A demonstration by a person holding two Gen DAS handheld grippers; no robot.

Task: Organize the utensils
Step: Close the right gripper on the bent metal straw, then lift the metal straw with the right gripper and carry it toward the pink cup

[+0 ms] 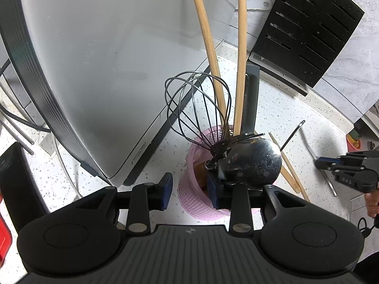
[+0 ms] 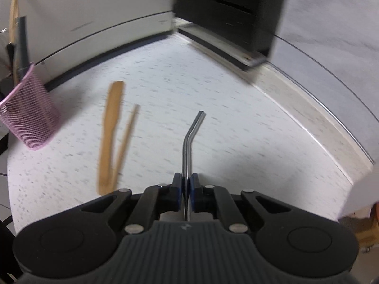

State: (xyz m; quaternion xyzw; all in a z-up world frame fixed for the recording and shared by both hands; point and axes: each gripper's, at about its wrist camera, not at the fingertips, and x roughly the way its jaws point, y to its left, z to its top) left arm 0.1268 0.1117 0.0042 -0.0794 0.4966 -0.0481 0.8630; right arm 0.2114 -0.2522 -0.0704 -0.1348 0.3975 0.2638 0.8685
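The left gripper point(image 1: 189, 189) points steeply down over the near rim of a pink mesh basket point(image 1: 189, 196) standing on the speckled white worktop point(image 1: 284, 108). Its fingers point(image 1: 165, 189) stand partly apart: the left one hangs free outside the basket wall, while the right one sits at the rim against the bunched utensils, though whether it presses on anything cannot be told. The basket holds a black wire whisk point(image 1: 196, 104), two long wooden handles point(image 1: 240, 71), a dark flat handle point(image 1: 251, 104) and a metal ladle point(image 1: 258, 158) whose bowl faces the camera. To the left rises a large white appliance point(image 1: 106, 71); far right leans a black slotted knife block point(image 1: 305, 28).

The right gripper point(image 2: 187, 184) is angled down towards the worktop, well to the right of the basket. Its fingers point(image 2: 177, 184) are pressed together on a bent metal straw point(image 2: 189, 142), which runs out from between them and kinks to the right at its far end. The left wrist view shows this gripper at the right edge with a hand point(image 1: 372, 201) behind it. A wooden spatula point(image 2: 111, 135) and a thin wooden stick point(image 2: 126, 139) lie on the worktop between the straw and the basket, touching at their near ends. The right wrist picture is blurred.
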